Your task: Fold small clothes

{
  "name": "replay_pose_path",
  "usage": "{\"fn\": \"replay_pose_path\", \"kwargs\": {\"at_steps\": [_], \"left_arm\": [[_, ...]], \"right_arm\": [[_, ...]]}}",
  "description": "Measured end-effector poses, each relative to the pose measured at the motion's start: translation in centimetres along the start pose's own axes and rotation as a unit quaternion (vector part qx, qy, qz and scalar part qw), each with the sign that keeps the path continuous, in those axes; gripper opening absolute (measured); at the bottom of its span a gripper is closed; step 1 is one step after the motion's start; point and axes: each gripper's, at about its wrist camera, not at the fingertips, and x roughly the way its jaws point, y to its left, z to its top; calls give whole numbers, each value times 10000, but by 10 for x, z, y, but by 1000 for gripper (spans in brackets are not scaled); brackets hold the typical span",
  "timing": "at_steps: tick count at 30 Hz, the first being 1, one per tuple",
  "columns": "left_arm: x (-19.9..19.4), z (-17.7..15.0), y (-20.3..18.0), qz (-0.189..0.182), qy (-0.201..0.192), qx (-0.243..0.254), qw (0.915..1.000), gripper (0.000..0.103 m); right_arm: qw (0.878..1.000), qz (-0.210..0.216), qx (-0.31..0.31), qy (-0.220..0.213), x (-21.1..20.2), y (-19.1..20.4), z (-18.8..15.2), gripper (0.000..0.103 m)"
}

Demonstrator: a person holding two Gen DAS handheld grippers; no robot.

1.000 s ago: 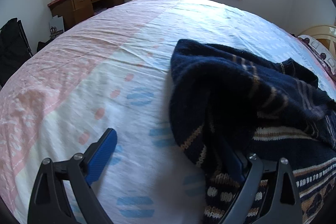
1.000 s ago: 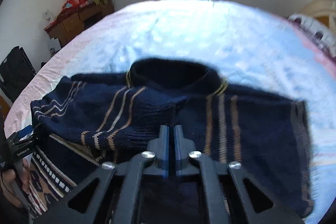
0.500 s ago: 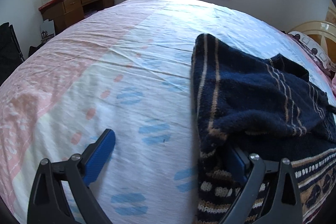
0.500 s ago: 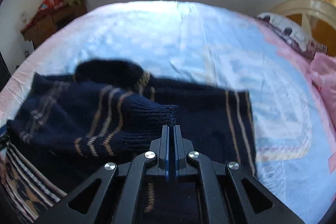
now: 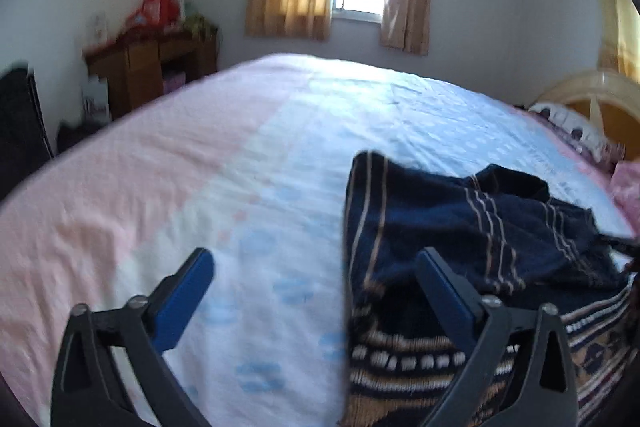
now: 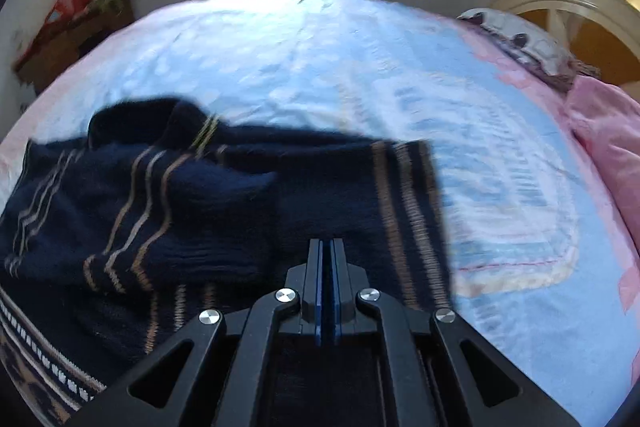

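A small navy knit sweater (image 5: pixel 460 227) with tan stripes and a patterned hem lies partly folded on the bed; it also shows in the right wrist view (image 6: pixel 200 211). One sleeve is folded across its body. My left gripper (image 5: pixel 316 267) is open and empty, above the sweater's left edge, its right finger over the hem. My right gripper (image 6: pixel 328 247) is shut with nothing between its pads, just above the sweater's right part.
The bed sheet (image 5: pixel 240 155) is pink and pale blue. A wooden desk (image 5: pixel 152 67) with clutter stands by the far left wall. A pillow (image 6: pixel 520 39) and a cream headboard (image 6: pixel 568 3) are at the right. A pink blanket (image 6: pixel 608 147) lies at the right edge.
The left gripper has lifted and drawn back from the sweater, its right finger now clear of the fabric. The right gripper has swung right; the sleeve lies folded over the body.
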Motion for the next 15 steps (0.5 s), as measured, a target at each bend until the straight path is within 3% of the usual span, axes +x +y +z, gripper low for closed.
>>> {"fn": "replay_pose_path", "kwargs": {"at_steps": [4, 7, 8, 11, 15], "left_arm": [[30, 15, -27, -6, 275, 462, 9986, 103], [51, 8, -39, 180, 630, 730, 9952, 103], [58, 3, -42, 150, 787, 824, 9934, 103], [68, -18, -45, 210, 1279, 1173, 9846, 103], [59, -25, -32, 49, 1251, 921, 9878, 103]], "right_arm": [[9949, 967, -219, -175, -16, 35, 11, 5], [9868, 1507, -588, -47, -11, 78, 15, 16], [9851, 1541, -764, 15, -5, 93, 13, 23], [9853, 1206, -1127, 432, 16, 112, -4, 27], [9855, 998, -1336, 308, 4, 111, -19, 28]]}}
